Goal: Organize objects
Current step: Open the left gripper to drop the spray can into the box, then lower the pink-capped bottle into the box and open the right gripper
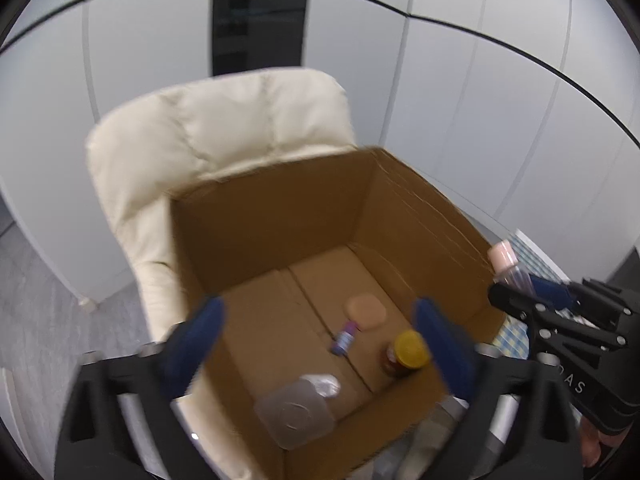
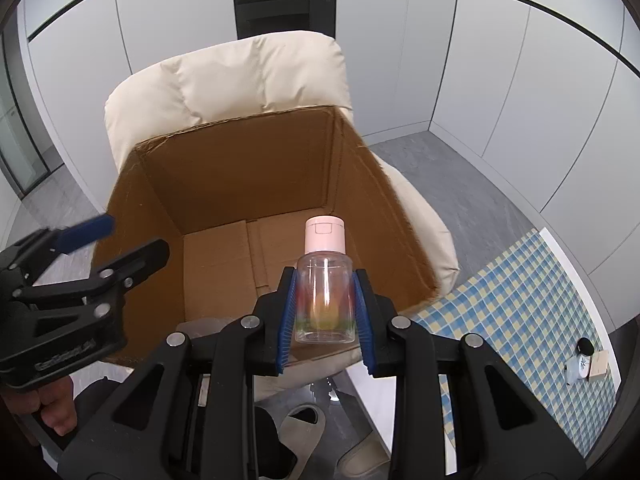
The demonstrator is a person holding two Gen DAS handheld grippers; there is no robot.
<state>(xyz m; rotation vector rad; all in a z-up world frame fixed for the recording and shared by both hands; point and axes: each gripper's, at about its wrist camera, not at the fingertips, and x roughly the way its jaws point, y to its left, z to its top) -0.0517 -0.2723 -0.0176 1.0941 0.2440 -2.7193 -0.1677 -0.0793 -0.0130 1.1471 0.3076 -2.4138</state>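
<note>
Jaws of the right gripper [image 2: 325, 312] clamp a clear bottle [image 2: 325, 296] with a pink cap above the cardboard box [image 2: 240, 184]; the left gripper [image 1: 316, 344] gapes wide, empty, over that box.

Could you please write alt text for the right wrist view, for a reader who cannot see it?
The right gripper grips a clear plastic bottle with a pink cap, upright, above an open brown cardboard box resting on a cream padded chair. The open left gripper is at left; a blue-and-yellow checked cloth lies at right.
</note>
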